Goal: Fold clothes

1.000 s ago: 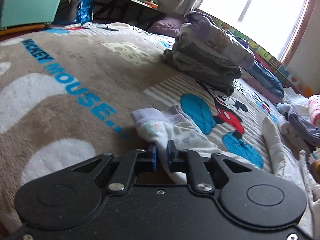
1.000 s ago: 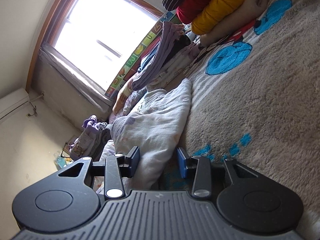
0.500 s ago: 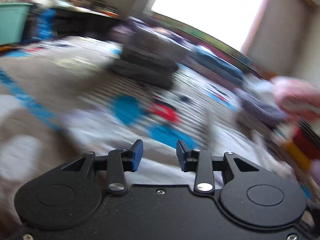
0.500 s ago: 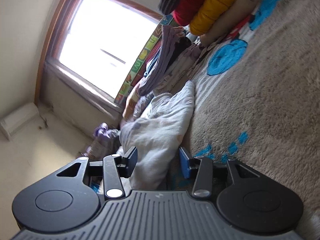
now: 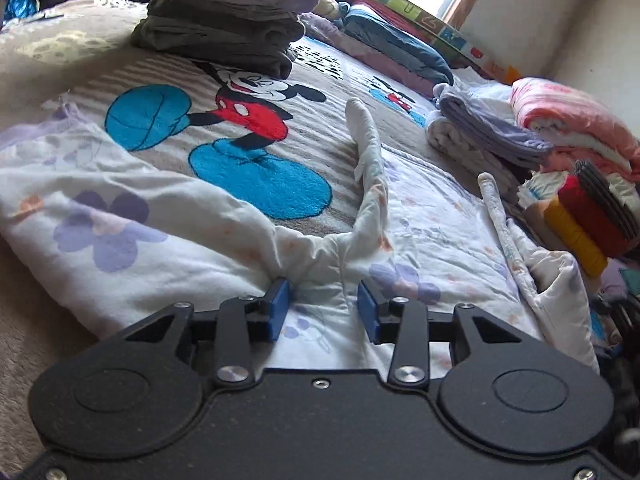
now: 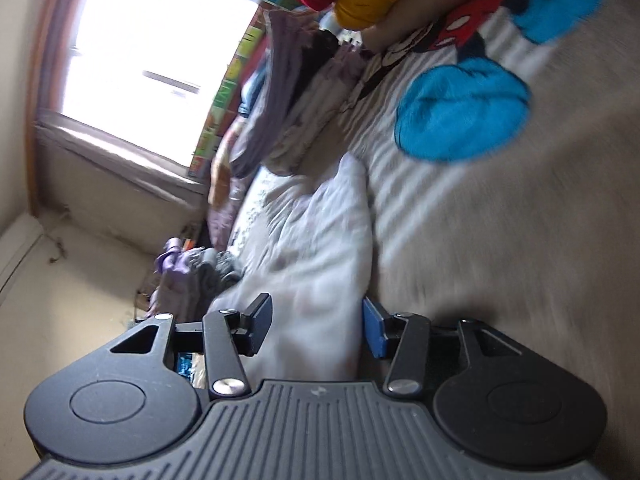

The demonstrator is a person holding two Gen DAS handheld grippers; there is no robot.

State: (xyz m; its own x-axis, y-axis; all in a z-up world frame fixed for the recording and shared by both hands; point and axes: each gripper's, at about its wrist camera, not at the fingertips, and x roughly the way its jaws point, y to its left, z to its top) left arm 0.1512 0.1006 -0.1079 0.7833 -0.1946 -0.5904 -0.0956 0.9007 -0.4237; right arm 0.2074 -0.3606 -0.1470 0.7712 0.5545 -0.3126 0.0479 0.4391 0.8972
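Note:
A white garment with lilac flower prints (image 5: 120, 216) lies spread across the Mickey Mouse blanket (image 5: 60, 60), one sleeve curling up toward the middle. My left gripper (image 5: 323, 312) hovers low over a bunched fold near its middle. Its jaws are opening; cloth lies between and under the blue pads, which do not pinch it. In the tilted, blurred right wrist view the same white garment (image 6: 328, 240) runs away from my right gripper (image 6: 316, 326). Those jaws are opening too, with the cloth's near end in the gap and no squeeze that I can see.
A stack of folded grey clothes (image 5: 224, 28) stands at the back of the bed. Folded lilac (image 5: 480, 136) and pink (image 5: 572, 120) piles and red and yellow folded items (image 5: 580, 220) crowd the right side. A bright window (image 6: 152, 60) and wall lie beyond.
The left gripper let go of the garment's end and swung right toward its middle, jaws spreading. The right gripper's jaws widened around the cloth while the hand shifted and rolled.

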